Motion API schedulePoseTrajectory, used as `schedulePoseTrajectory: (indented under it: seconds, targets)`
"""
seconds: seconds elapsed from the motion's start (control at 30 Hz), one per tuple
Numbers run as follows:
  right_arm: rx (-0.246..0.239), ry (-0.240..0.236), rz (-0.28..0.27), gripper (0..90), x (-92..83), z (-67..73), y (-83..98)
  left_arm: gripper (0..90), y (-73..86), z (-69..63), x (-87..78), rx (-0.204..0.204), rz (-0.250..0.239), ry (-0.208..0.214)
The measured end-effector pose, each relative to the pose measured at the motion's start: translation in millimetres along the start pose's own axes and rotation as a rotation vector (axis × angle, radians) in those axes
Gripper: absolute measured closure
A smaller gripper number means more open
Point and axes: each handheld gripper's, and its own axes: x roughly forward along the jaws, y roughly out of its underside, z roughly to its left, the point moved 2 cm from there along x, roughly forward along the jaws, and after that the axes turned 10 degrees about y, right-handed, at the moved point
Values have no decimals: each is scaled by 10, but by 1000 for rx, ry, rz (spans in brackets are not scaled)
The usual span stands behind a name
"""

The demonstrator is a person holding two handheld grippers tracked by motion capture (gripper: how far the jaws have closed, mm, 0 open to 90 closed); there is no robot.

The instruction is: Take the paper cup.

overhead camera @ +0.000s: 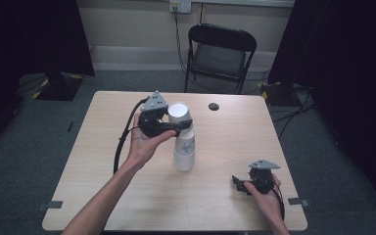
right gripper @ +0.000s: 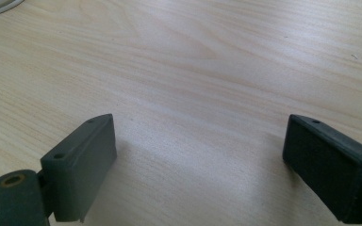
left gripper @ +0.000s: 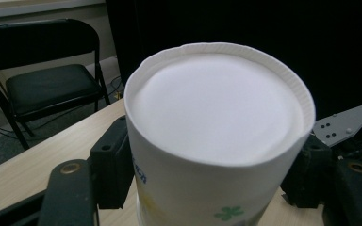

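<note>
Lifting the top paper cup (overhead camera: 180,113) off the stack (overhead camera: 184,152) near the table (overhead camera: 103,147) centre calls for a straight pull, left gripper (overhead camera: 176,125) clamped on it, right gripper (overhead camera: 240,184) spread idle near the right front corner.

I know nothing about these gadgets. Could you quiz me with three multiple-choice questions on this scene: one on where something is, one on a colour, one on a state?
1. Where does the right gripper sit?
A. near the table's front right corner
B. on the folding chair
C. on top of the cups

2. What colour is the leaf print on the held paper cup?
A. red
B. green
C. purple

3. How do the left gripper's fingers stand?
A. wide apart over bare wood
B. closed on the upside-down paper cup
C. closed on a cable

Answers:
1 A, the high view shows it low at the table's near right.
2 B, a green clover shows in the left gripper view.
3 B, pads press both cup walls.
</note>
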Motion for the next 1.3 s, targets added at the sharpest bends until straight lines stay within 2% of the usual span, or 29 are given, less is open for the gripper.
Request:
schedulePoseTrajectory:
  seconds: [0.17, 0.2, 0.3, 0.4, 0.47, 0.53, 0.67, 0.73, 0.8, 0.83, 0.87, 0.9, 0.93, 0.97, 1.0, 1.03, 1.07, 1.17, 1.23, 1.3]
  targets:
    - [1, 0, 1, 98, 0, 0, 0, 319, -56, -16, -140, -2, -48, 18]
    - [0, 0, 0, 99, 0, 0, 0, 320, -58, -23, -162, 3, -50, 16]
    - [-7, -2, -2, 105, -3, 6, 1, 322, -35, -43, -211, -31, -33, 47]
    - [-15, -10, -5, 107, -4, 14, 1, 326, -12, -61, -253, -18, -36, 39]
    - [-19, -14, -6, 107, -5, 17, 1, 326, 21, -58, -282, -47, -36, 60]
    - [-23, -20, -6, 109, -12, 23, 4, 329, 84, -69, -325, -52, -22, 71]
    - [-26, -33, -6, 143, -28, 22, 0, 333, 160, -93, -358, -49, -1, 64]
    - [-28, -46, -10, 152, -38, 28, -3, 332, 209, -109, -392, -66, -3, 80]
    - [-31, -51, -33, 161, -72, 43, -22, 333, 264, -127, -422, -78, -2, 88]
    - [-36, -57, -50, 182, -116, 67, -54, 333, 332, -143, -447, -99, -2, 100]
    - [-36, -57, -50, 182, -116, 67, -54, 333, 332, -143, -447, -99, -2, 100]
    - [-47, -81, -63, 231, -158, 107, -86, 332, 372, -155, -456, -106, -1, 108]
    - [-47, -81, -63, 231, -158, 107, -86, 332, 415, -171, -466, -109, -1, 109]
    - [-61, -107, -70, 270, -200, 161, -114, 330, 461, -186, -474, -117, -3, 113]
    - [-61, -107, -70, 270, -200, 161, -114, 330, 507, -202, -479, -126, 2, 125]
    - [-57, -141, -84, 282, -254, 205, -148, 330, 589, -231, -489, -133, 4, 119]
    - [-56, -150, -99, 293, -284, 225, -165, 331, 624, -240, -496, -147, -1, 132]
    - [-63, -174, -118, 302, -343, 265, -198, 330, 687, -256, -506, -165, -6, 141]
    - [-70, -209, -142, 322, -422, 335, -241, 331, 742, -263, -512, -184, -7, 148]
    - [-76, -221, -152, 331, -448, 365, -257, 331, 786, -277, -520, -211, -20, 154]
